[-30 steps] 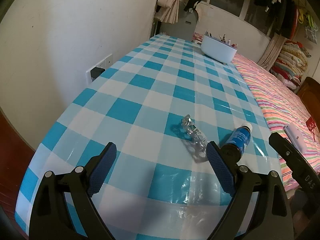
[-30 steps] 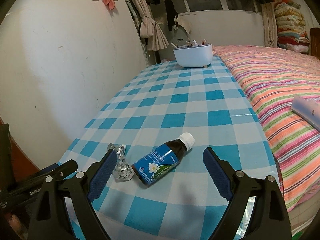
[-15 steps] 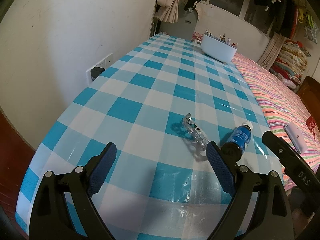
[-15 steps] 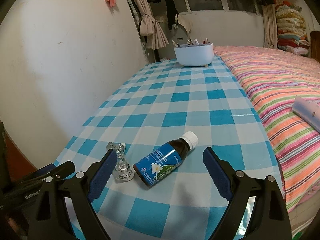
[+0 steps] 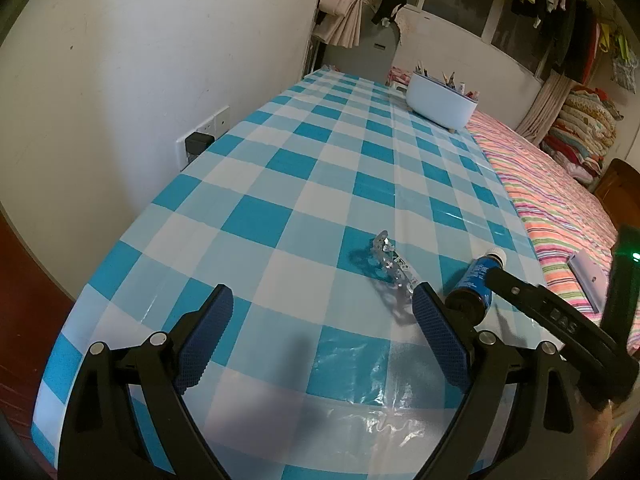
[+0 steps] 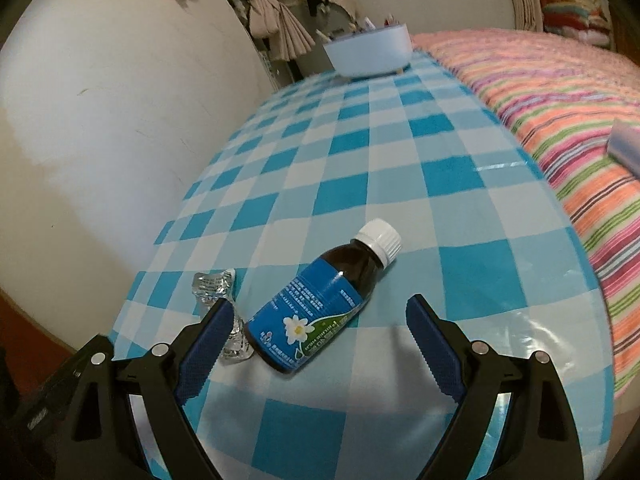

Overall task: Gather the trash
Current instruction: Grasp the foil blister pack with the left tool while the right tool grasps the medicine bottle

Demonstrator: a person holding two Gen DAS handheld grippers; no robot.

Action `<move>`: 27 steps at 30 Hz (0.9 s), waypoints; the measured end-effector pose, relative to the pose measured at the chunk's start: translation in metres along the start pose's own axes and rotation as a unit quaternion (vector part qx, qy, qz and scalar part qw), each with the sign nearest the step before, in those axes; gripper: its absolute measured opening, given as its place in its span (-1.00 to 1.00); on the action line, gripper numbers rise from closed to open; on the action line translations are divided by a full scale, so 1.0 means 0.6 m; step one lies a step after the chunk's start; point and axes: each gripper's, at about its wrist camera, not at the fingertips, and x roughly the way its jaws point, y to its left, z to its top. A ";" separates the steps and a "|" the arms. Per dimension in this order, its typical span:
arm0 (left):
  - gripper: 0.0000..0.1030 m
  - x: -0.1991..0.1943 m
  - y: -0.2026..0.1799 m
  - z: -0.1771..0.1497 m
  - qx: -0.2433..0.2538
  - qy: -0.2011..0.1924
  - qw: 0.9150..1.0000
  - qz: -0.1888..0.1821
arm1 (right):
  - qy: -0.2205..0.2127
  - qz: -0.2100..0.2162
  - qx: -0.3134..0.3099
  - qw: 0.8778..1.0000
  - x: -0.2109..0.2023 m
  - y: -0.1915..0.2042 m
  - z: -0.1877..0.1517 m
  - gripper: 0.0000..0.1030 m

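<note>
Desk (image 5: 256, 216), blue-and-white checked plastic cover: left long edge ran against a white wall (image 5: 140, 80) with a socket plate (image 5: 204, 136); right long edge met a striped bed (image 5: 560, 208). The middle and far stretch of the cover lay open up to a pale tub (image 5: 440, 106) of pens at the far end.

Medicine bottle (image 6: 320, 308), dark glass, blue label, white cap: lay on its side near the desk's near right corner, cap pointing away.

Crumpled clear wrapper (image 6: 218, 292): lay on the desk just left of the bottle, apart from it.

Right gripper (image 6: 320, 320): jaws stood wide, empty, one on each side of the bottle's base, touching nothing that could be seen; its left jaw hid the wrapper's near end.

Left gripper (image 5: 322, 312): jaws wide, empty, over bare cover; the wrapper lay just beyond its right jaw, which hid the bottle's base.

Flat white object (image 5: 588, 280) on the bed: cut off, not identifiable.
</note>
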 end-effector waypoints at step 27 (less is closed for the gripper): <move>0.74 0.045 -0.029 0.023 -0.018 0.020 1.000 0.005 | 0.022 0.022 -0.015 0.999 0.051 -0.026 0.013 -0.11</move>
